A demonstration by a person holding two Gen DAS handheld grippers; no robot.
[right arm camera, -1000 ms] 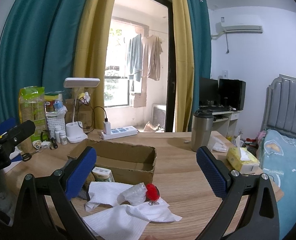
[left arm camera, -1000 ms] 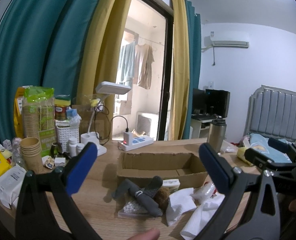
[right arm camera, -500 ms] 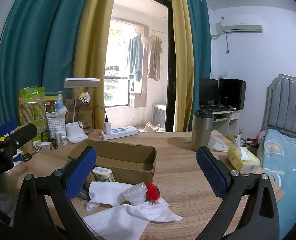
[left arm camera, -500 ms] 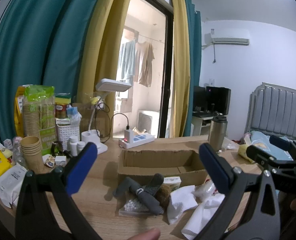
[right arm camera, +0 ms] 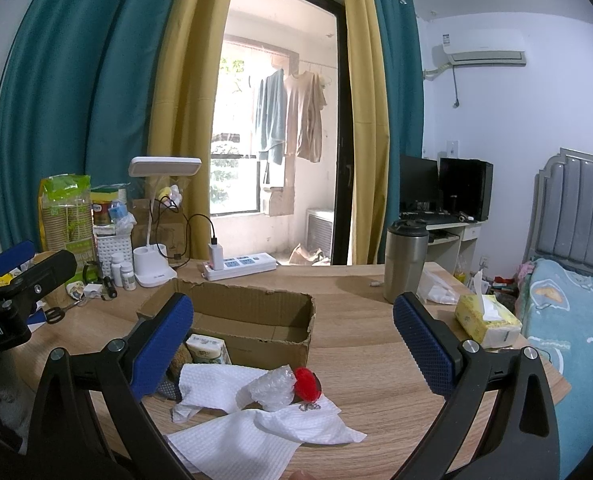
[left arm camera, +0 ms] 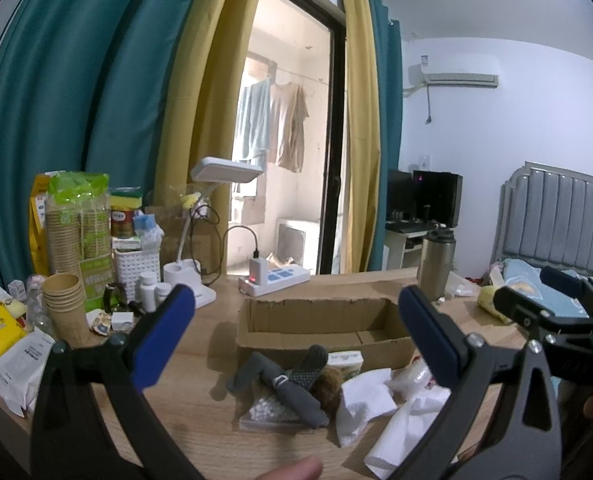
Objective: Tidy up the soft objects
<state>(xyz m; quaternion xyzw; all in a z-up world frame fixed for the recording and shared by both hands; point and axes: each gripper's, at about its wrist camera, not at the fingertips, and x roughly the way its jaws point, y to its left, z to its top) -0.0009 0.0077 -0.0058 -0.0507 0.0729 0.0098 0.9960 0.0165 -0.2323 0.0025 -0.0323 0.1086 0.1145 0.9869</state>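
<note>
Above the near edge of the wooden counter (left arm camera: 200,396), the left gripper (left arm camera: 296,332) hung with its blue-padded jaws spread wide and nothing between them, touching nothing. The right gripper (right arm camera: 292,336) was likewise spread wide and empty, clear of the counter. Seen from the left wrist camera, the right gripper (left arm camera: 552,300) showed at the right side, near the counter's right edge. Below the left gripper lay the soft things in a loose heap at the near side: a pair of grey socks (left arm camera: 284,380) lying across a clear bag of white pellets (left arm camera: 266,410), with a brown fuzzy lump (left arm camera: 330,382) just beside them and crumpled white paper towels (right arm camera: 224,412) spreading toward the near edge. A wad of bubble wrap (right arm camera: 272,386) rested on the towels, touching a red pom-pom (right arm camera: 306,384). A small tissue pack (right arm camera: 206,350) stood against the front wall of the open cardboard box (right arm camera: 256,312), which sat mid-counter behind the heap; what showed of its floor was bare. Bare wood lay open to the right of the box, between it and a steel tumbler (right arm camera: 404,262) and a yellow tissue packet (right arm camera: 488,322) near the right edge. At the left edge the counter was crowded with paper cups (left arm camera: 64,308), a white basket (left arm camera: 138,264), pill bottles and pouches, while a desk lamp (left arm camera: 200,240) and a power strip (left arm camera: 276,278) stood along the far edge.
</note>
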